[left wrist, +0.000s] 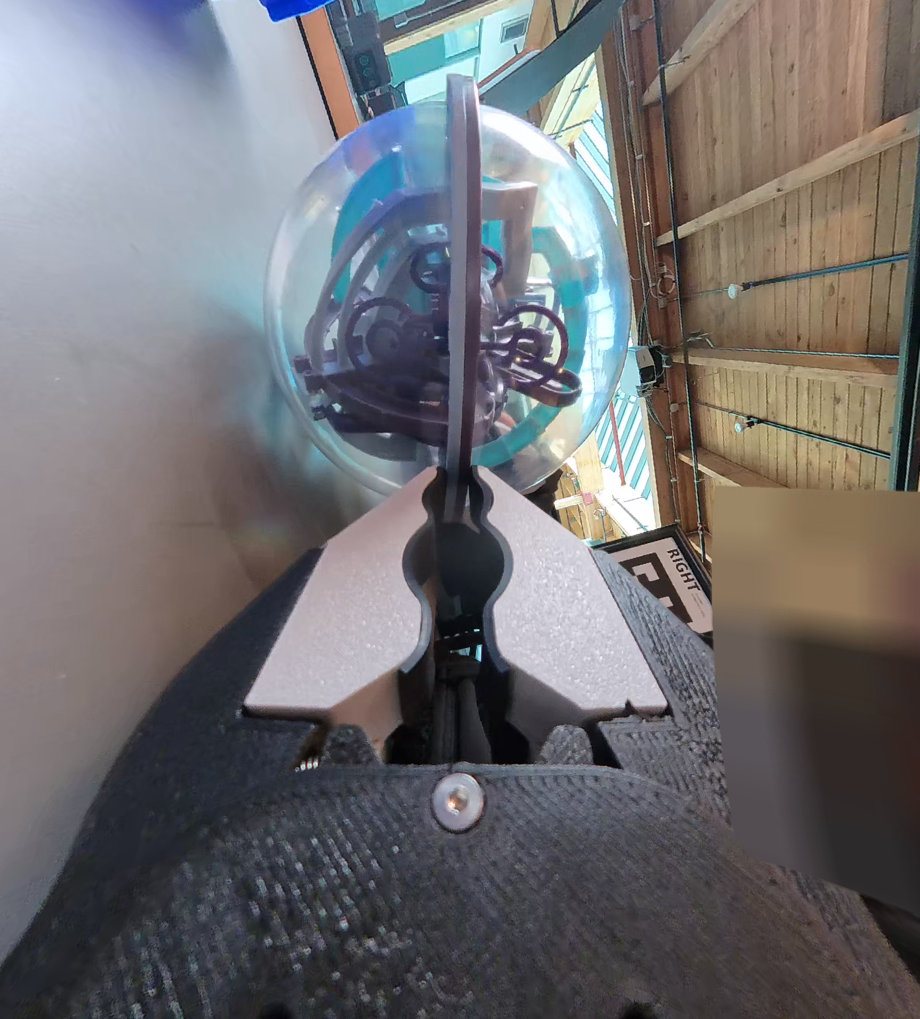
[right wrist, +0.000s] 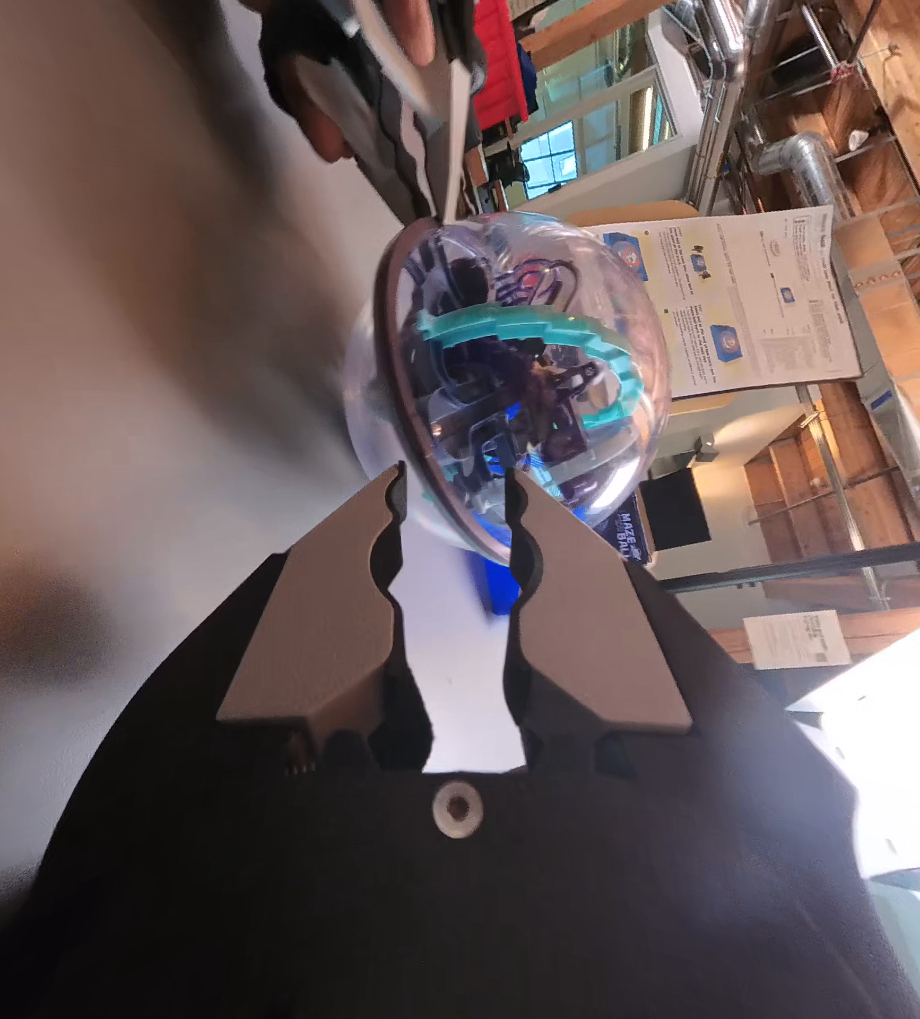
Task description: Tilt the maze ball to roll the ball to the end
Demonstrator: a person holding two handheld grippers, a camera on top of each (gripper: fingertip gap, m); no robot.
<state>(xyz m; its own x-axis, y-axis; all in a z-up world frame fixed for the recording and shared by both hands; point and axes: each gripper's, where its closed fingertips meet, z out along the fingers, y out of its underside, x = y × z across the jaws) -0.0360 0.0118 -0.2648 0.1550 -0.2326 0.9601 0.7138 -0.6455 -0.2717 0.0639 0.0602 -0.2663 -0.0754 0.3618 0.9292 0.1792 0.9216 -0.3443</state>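
Maze ball (left wrist: 447,309) — clear sphere, teal and purple tracks — held in the air. Left gripper (left wrist: 456,474): jaws closed on its equatorial rim. Right gripper (right wrist: 455,479): jaws parted, straddling the rim — contact cannot be determined.

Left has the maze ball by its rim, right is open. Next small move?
Probably close the right gripper on the maze ball's rim: its jaws straddle the rim's lower edge, while the left gripper pinches the opposite edge. Two holds should steady tilting.
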